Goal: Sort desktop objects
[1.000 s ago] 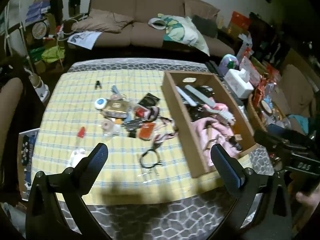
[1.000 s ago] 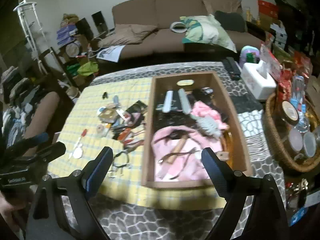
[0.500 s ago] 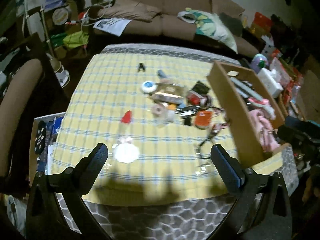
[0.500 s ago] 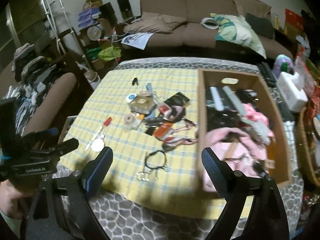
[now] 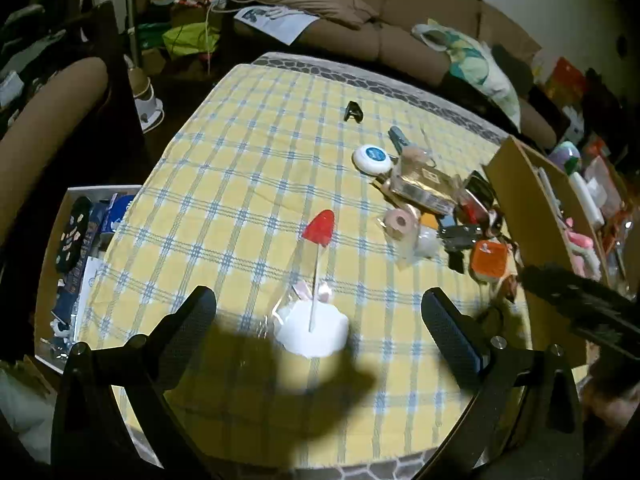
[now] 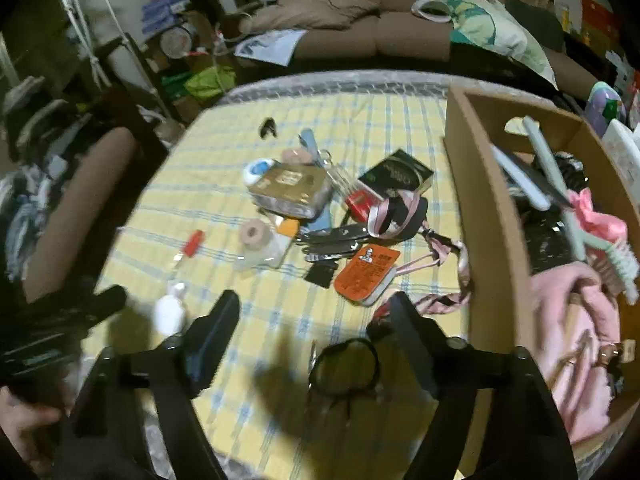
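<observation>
The left gripper [image 5: 318, 312] is hanging wide open and empty over the lollipop [image 5: 316, 236] near the table's [image 5: 240, 160] front edge. The right gripper [image 6: 314, 316] is closing, empty, above the black ring [image 6: 344, 366]; it may snag neighbouring clutter. The box [image 6: 480, 220] is holding pink cloth [image 6: 572, 320], a brush and files.

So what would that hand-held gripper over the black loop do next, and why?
Probably sink a little further: the right hand-held gripper hangs above the black loop, its jaws closing with nothing between them yet. The cardboard box waits beside it.
</observation>
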`<state>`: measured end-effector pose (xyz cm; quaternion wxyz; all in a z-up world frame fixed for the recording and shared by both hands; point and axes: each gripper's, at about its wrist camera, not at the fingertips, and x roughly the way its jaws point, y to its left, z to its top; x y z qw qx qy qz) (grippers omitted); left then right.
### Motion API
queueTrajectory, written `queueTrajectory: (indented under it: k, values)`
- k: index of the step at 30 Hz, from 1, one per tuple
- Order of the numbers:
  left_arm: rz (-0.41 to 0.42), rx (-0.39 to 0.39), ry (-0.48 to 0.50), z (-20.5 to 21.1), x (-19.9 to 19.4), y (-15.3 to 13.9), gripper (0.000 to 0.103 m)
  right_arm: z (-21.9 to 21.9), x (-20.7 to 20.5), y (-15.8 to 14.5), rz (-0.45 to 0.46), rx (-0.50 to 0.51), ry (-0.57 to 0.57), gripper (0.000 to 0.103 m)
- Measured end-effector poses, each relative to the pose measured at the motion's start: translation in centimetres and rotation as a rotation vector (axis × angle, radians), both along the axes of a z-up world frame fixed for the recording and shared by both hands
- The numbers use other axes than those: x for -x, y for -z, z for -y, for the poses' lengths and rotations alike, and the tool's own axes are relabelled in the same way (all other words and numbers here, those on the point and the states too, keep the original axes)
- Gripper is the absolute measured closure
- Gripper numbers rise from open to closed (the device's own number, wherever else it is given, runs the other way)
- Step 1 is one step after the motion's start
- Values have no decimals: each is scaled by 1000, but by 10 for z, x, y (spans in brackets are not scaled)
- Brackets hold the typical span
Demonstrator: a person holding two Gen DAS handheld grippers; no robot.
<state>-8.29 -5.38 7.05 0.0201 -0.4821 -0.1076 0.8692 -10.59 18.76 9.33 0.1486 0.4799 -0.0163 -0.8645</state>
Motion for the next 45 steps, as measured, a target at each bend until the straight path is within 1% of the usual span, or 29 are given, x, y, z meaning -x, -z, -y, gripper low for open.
queueTrajectory:
  k: [1, 2, 5, 9, 10, 12, 13, 15, 18, 20, 22, 23, 24, 26, 27, 29, 31, 33, 36, 38, 42, 43, 44, 45]
  values:
    - [2, 7, 3, 1, 2, 2, 0, 2, 4, 7, 3, -16, 7, 36]
    - [1, 20, 11, 1, 6, 5, 0, 4, 9, 16, 4, -42, 19, 37]
    - [-2, 55, 20, 6, 12, 10, 0, 5, 18, 33, 8, -73, 46, 37]
    - [8, 96, 9, 18, 22, 20, 0, 5, 29, 52, 17, -108, 71, 37]
    - [13, 112, 8, 20, 23, 23, 1, 6, 30, 54, -4, -135, 73, 37]
    - [14, 116, 19, 21, 25, 29, 1, 8, 33, 56, -33, -191, 74, 37]
    - [9, 132, 23, 20, 25, 31, 1, 9, 35, 57, -41, -218, 79, 37]
    - [-3, 189, 42, 14, 27, 35, 1, 9, 37, 61, -53, -275, 100, 37]
    - [-28, 233, 81, 3, 31, 41, 1, 1, 36, 65, -63, -257, 125, 29]
    - [-21, 247, 101, -3, 37, 46, 1, -4, 38, 66, -60, -247, 136, 29]
    - [-32, 270, 102, -9, 42, 47, 1, -5, 39, 68, -52, -223, 126, 30]
    - [-34, 277, 97, -11, 45, 46, 2, -6, 40, 69, -45, -202, 114, 37]
    - [-40, 264, 98, -12, 46, 44, 4, -8, 41, 69, -42, -183, 104, 43]
    - [-71, 210, 105, -14, 46, 36, 4, -9, 40, 67, -60, -191, 101, 72]
    - [-90, 181, 113, -17, 46, 32, 4, -10, 39, 64, -71, -184, 90, 77]
    - [-115, 131, 147, -26, 48, 26, 4, -13, 40, 60, -61, -154, 69, 81]
    - [-128, 115, 181, -36, 50, 25, 4, -14, 37, 55, -62, -126, 58, 82]
    - [-135, 130, 223, -53, 52, 27, 4, -16, 33, 50, -58, -83, 43, 84]
    - [-145, 171, 283, -78, 58, 33, 4, -15, 26, 45, -57, -63, 19, 85]
    - [-136, 184, 320, -93, 63, 39, 4, -15, 20, 41, -59, -54, 6, 84]
    - [-143, 235, 367, -115, 69, 49, 4, -21, 6, 32, -49, 16, -11, 84]
    - [-144, 246, 374, -118, 70, 50, 8, -22, 5, 29, -51, 21, -16, 84]
    - [-142, 252, 380, -121, 73, 53, 19, -23, 3, 26, -53, 27, -22, 84]
    - [-132, 244, 386, -123, 76, 55, 27, -24, 0, 22, -57, 33, -26, 84]
